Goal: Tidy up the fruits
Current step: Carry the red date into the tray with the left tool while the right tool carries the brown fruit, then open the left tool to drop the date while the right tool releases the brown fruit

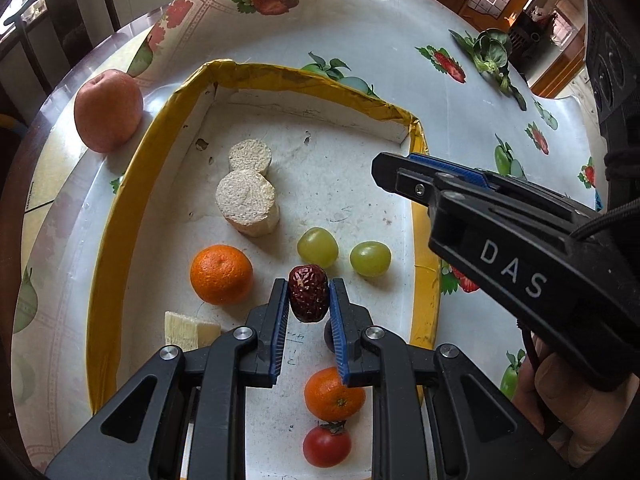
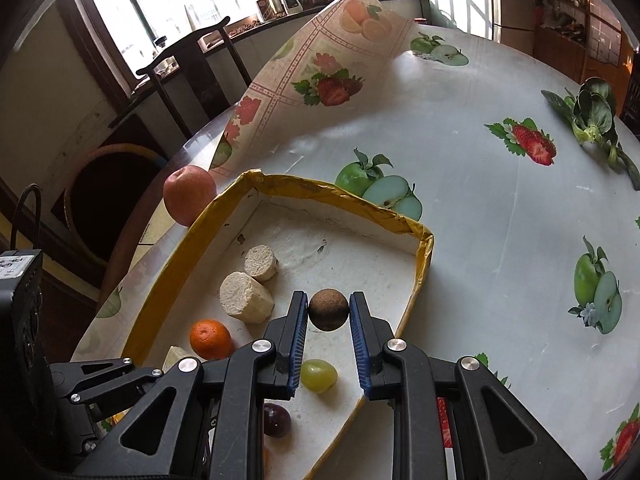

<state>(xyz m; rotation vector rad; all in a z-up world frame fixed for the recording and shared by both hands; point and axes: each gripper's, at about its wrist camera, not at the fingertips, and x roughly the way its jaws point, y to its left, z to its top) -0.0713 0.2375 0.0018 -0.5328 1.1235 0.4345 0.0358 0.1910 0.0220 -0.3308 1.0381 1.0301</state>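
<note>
My left gripper [image 1: 309,294] is shut on a wrinkled red date [image 1: 308,293], held over the white tray with a yellow rim [image 1: 120,208]. My right gripper [image 2: 328,310] is shut on a small brown round fruit [image 2: 328,309] above the same tray [image 2: 420,256]; its black body [image 1: 500,236] reaches in from the right in the left wrist view. Inside the tray lie two mandarins [image 1: 221,274] [image 1: 334,394], two green grapes [image 1: 317,247] [image 1: 370,258], a red tomato [image 1: 327,446], a dark grape [image 2: 277,420] and two pale cylinder pieces [image 1: 248,208].
A red apple [image 1: 108,111] sits on the table just outside the tray's left rim. Leafy greens [image 1: 490,56] lie far right on the fruit-print tablecloth [image 2: 480,200], whose far edge is folded up. A pale wedge [image 1: 188,330] rests in the tray. A dark chair [image 2: 188,60] stands beyond.
</note>
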